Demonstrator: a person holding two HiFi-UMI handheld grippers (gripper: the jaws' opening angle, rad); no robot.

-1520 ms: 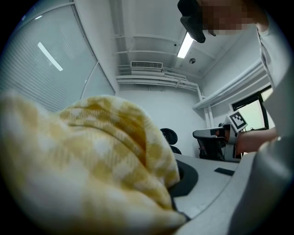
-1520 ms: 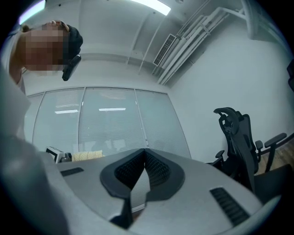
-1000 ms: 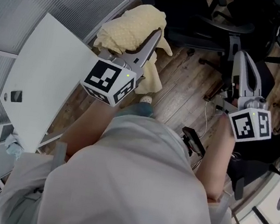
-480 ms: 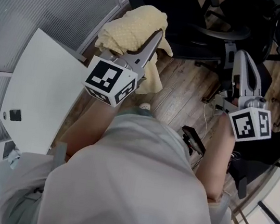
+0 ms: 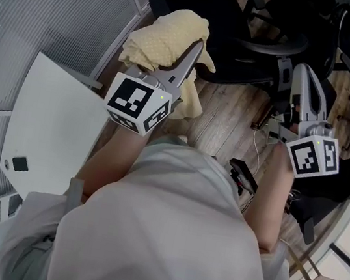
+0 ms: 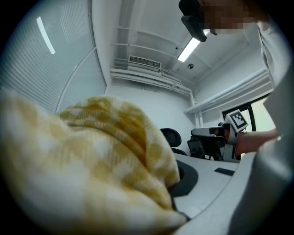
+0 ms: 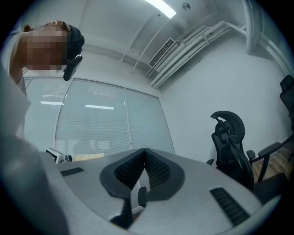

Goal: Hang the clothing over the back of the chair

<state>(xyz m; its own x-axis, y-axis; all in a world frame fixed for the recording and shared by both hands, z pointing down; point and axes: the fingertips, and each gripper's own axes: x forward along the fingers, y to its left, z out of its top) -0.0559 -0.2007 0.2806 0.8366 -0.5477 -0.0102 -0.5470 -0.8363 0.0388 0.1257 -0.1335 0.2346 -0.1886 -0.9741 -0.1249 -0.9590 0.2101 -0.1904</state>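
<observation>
no readable text, labels, numbers or signs anywhere

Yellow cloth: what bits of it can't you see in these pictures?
- Left gripper view: the yellow cloth is a close blur; kind of garment unclear.
- Head view: it is bunched, partly hidden behind the left gripper.
- Head view: the black chair is cut by the top edge.

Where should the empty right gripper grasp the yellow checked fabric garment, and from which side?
Probably the loose flap that hangs below the left gripper, approached from the right gripper's own side. The rest of the yellow checked fabric garment lies bunched over the left jaws; only that hanging edge offers a thin, free fold.
</observation>
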